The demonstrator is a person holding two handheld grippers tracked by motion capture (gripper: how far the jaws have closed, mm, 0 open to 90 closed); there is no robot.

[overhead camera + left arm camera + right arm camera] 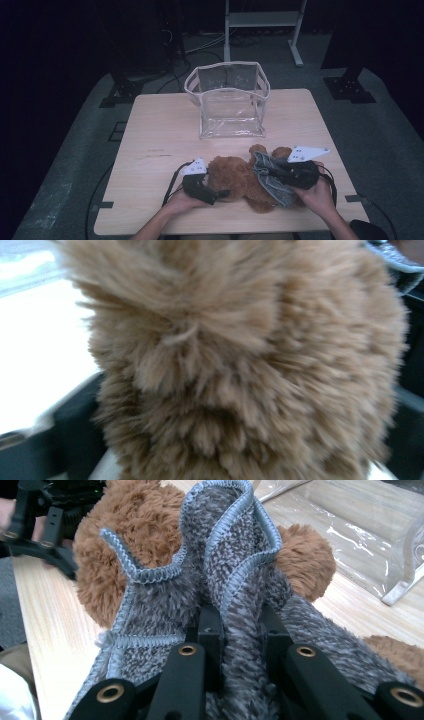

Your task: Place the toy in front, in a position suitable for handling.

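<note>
The brown plush bear [240, 181], soft and light, yields under the left gripper [216, 194], whose jaws flank it without a confirmed grip; the right gripper [239, 630] pinches its grey fleece garment [220, 580], best held at the stitched hem.

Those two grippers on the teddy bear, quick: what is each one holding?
Left gripper: jaws around the brown teddy bear; whether they press it cannot be told.
Right gripper: shut on the grey cloth.

No readable text, label or number anywhere
</note>
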